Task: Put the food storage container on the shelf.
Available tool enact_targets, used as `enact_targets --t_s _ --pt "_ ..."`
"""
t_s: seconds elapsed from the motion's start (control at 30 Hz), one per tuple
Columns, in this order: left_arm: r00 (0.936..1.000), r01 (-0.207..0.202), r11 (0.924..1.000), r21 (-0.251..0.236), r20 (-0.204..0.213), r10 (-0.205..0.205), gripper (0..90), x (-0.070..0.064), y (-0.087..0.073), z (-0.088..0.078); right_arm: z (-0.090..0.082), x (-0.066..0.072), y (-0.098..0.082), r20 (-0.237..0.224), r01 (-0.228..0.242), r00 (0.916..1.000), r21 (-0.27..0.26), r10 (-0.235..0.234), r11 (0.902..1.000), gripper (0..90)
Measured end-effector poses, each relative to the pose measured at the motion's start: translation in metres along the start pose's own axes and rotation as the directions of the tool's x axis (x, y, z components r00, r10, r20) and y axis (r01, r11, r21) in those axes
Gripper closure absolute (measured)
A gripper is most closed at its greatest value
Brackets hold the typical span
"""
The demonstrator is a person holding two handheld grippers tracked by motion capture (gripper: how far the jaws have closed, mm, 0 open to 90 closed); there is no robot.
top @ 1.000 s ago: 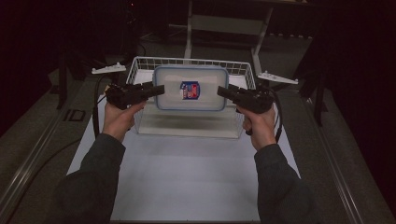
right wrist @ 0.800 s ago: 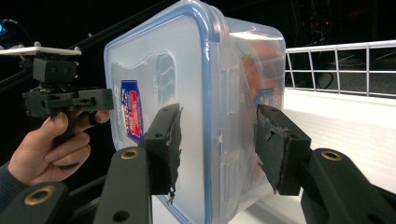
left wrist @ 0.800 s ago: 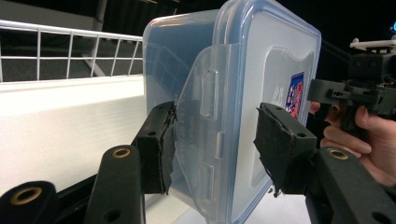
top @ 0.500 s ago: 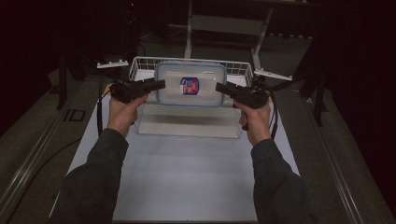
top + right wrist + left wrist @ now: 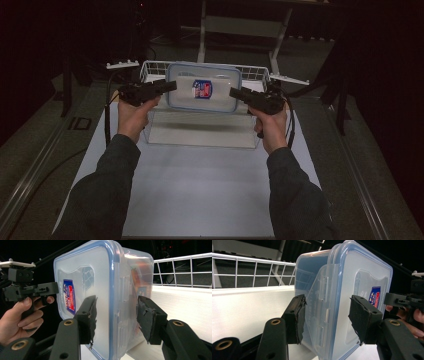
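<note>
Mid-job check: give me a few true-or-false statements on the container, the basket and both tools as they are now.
1. The clear container has a blue-rimmed lid on it. True.
2. The left tool and the right tool meet it at opposite short ends. True.
3. The container rests flat on the white table. False: it is held up in the air, casting a shadow below.
4. The lid bears a red and blue label. True.
5. The wire basket sits nearer the person than the container. False: it stands behind it.

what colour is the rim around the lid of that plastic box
Blue, around a clear lid; the right gripper view shows it best.
</note>
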State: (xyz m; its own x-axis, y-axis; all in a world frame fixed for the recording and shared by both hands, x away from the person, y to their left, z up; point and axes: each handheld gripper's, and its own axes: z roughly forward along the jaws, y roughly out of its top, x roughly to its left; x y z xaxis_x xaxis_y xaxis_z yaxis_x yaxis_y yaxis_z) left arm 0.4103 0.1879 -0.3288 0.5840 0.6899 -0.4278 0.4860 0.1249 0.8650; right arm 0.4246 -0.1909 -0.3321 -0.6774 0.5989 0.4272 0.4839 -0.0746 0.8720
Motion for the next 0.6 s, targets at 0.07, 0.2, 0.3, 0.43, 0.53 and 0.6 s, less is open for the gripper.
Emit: enact_targets --t_s 0.07,0.2,0.3,0.43,0.53,0.6 --pt "1.0 0.004 1.0 -0.006 -0.004 -0.004 46.9 0.0 0.0 0.001 0.001 0.0 0.0 0.004 -0.004 1.0 -0.004 0.004 1.0 50.5" --pt "0.9999 -0.003 1.0 -0.002 -0.016 0.003 46.7 0.0 0.0 0.003 0.003 -0.002 0.001 0.03 0.001 0.9996 -0.007 0.0 1.0 48.9" --pt "0.9995 -0.005 0.9998 0.02 -0.03 0.006 45.3 0.0 0.002 0.006 0.006 -0.003 0.0 0.06 -0.005 0.9982 0.013 0.004 0.9999 49.5" --pt "0.9977 0.023 0.9995 0.023 -0.064 -0.021 45.6 0.005 0.003 0.01 0.016 -0.003 -0.002 0.095 0.0 0.9954 0.04 -0.003 0.9992 44.9" --pt "0.9952 0.013 0.9992 0.038 -0.098 -0.009 45.6 0.003 0.004 0.014 0.017 -0.006 -0.001 0.078 -0.056 0.9953 -0.006 0.056 0.9984 43.9" --pt "0.9947 0.014 0.9997 0.021 -0.102 -0.012 46.0 0.002 0.005 0.014 0.015 -0.006 0.0 0.09 -0.052 0.9944 -0.028 0.055 0.9982 44.5"
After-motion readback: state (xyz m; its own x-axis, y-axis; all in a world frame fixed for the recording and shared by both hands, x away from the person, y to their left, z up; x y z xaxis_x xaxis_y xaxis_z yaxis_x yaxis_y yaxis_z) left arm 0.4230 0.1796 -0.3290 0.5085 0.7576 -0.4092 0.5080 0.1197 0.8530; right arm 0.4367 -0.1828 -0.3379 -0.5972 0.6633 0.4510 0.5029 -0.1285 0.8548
